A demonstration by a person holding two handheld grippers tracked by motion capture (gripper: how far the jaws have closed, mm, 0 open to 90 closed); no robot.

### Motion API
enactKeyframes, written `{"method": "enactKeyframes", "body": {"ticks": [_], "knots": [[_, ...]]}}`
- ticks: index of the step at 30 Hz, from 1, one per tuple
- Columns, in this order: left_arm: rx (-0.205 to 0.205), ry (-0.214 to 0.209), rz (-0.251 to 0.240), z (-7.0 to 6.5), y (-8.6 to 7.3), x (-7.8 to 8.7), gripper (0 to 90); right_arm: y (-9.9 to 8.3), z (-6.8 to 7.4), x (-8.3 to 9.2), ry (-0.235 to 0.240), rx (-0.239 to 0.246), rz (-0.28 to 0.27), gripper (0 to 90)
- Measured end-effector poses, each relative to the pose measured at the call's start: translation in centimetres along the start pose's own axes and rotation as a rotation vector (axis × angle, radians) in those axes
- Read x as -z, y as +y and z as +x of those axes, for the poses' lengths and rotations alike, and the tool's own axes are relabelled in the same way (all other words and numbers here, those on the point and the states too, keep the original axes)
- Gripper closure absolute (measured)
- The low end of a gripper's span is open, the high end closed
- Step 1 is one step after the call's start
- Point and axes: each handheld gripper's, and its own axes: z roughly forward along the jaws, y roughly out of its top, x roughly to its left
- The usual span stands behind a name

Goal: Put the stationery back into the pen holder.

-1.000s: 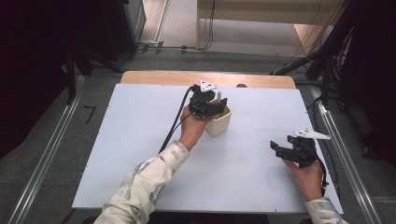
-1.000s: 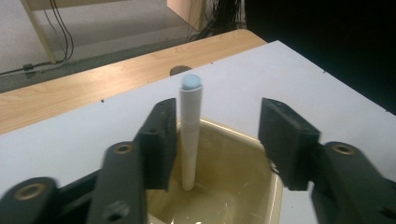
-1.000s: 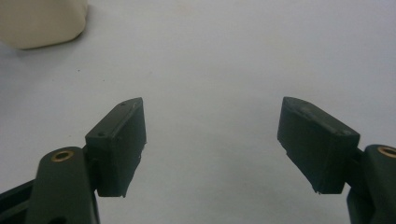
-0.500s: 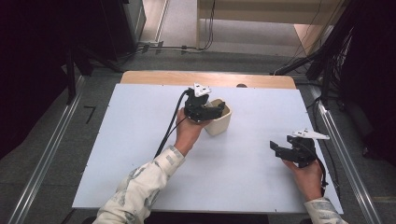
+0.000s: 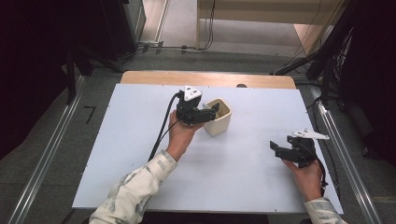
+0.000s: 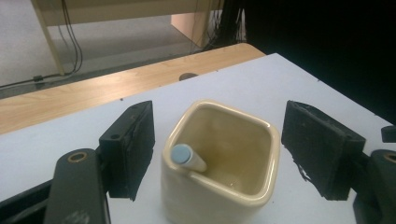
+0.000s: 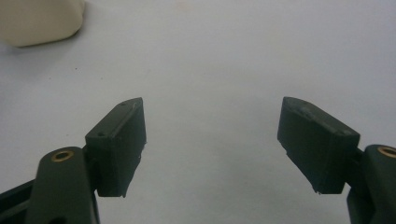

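**Left gripper apart around the cream cup, right gripper idle**

In the high view the cream cup (image 5: 218,116) stands upright just above the middle of the frame on the white worktop (image 5: 116,154), and the left gripper (image 5: 208,112) sits against its left side, held by the left hand (image 5: 180,135). From this height the cup's inside reads as a pale hollow, and what it holds cannot be told. The left gripper view settles that: a small cylinder with a pale blue-grey end (image 6: 187,157) leans inside the cup (image 6: 219,163), its end resting against the near left corner of the rim. The rest of the inside is bare. That view also shows the two black jaws standing on either side of the cup, each with a gap to the wall and neither pad pressing on it; the jaws have just been opening.

At the lower right of the high view, the right gripper (image 5: 276,148) rests in the right hand (image 5: 308,175), well apart from the cup. The right gripper view shows its jaws spread wide with bare worktop between them, and a rounded corner of the cup (image 7: 42,18) at the upper left of the frame.
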Motion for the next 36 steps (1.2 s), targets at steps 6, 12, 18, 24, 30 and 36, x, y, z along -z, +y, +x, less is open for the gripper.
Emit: {"method": "enactKeyframes", "body": {"ticks": [6, 12, 18, 24, 30, 36], "knots": [[0.018, 0.0, -0.02, 0.5, -0.3, 1.1, 25.3, 0.0, 0.1, -0.1, -0.002, 0.003, 0.002, 21.7], [0.025, 0.0, -0.038, 0.9, -0.4, 2.1, 24.6, 0.0, 0.1, -0.1, -0.002, -0.001, 0.004, 21.7], [0.038, 0.005, -0.049, 1.5, -0.7, 2.9, 24.5, 0.0, 0.1, -0.1, -0.004, -0.001, 0.004, 21.7], [0.046, 0.01, -0.042, 2.1, -1.3, 3.4, 24.5, 0.0, 0.2, -0.2, -0.004, 0.003, 0.009, 21.7], [0.053, 0.013, -0.035, 2.5, -2.3, 3.8, 24.5, 0.0, 0.3, -0.2, -0.006, 0.002, 0.008, 21.7], [0.059, 0.023, -0.022, 3.0, -3.2, 4.4, 24.5, 0.0, 0.3, -0.2, -0.007, 0.0, 0.008, 21.7]]}}
